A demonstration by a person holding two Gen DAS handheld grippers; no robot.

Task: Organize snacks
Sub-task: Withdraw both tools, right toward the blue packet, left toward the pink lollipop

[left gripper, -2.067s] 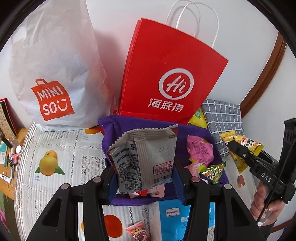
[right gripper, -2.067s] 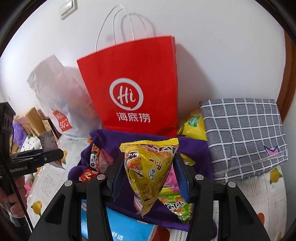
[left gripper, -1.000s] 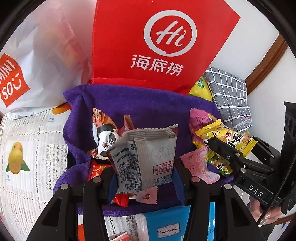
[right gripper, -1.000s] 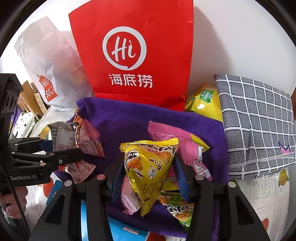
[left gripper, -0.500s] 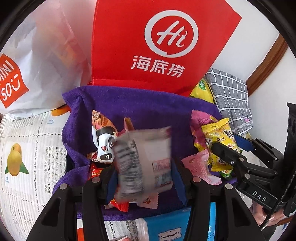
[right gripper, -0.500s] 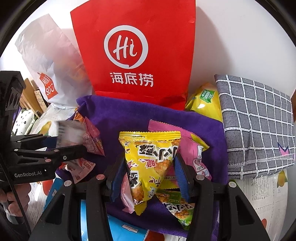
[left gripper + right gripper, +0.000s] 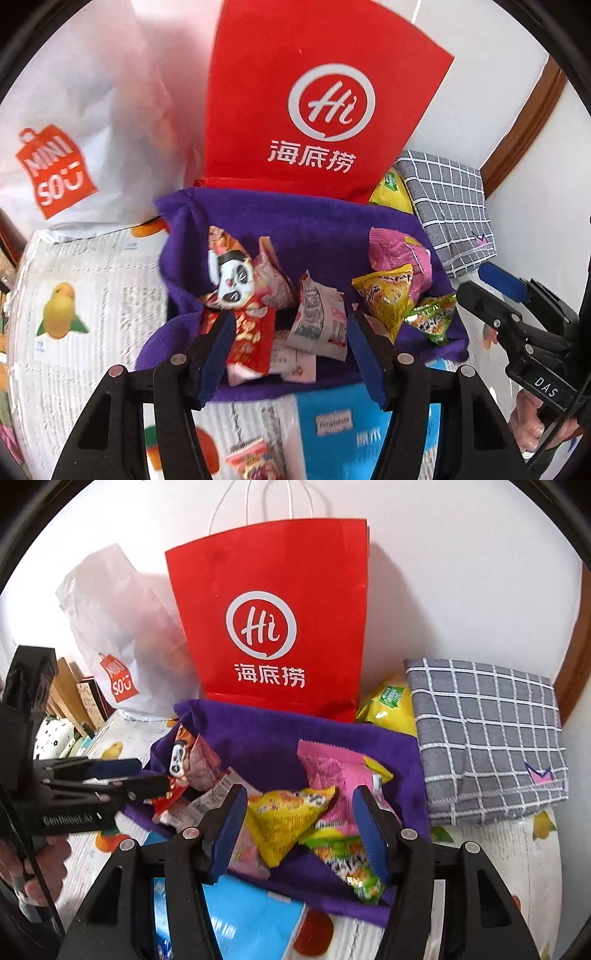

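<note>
A purple cloth holds several snack packs. The grey-white packet lies on it among a panda pack and a red pack. The yellow triangular pack lies beside a pink pack and a green pack. My left gripper is open and empty just above the grey-white packet. My right gripper is open and empty above the yellow pack. Each gripper shows in the other's view, the right one at the right, the left one at the left.
A red paper bag and a white Miniso bag stand against the wall behind the cloth. A grey checked cloth lies to the right with a yellow bag beside it. A blue pack lies at the front.
Both grippers opened. The grey-white packet dropped from the left gripper and the yellow pack from the right onto the purple cloth. Both grippers drew back slightly.
</note>
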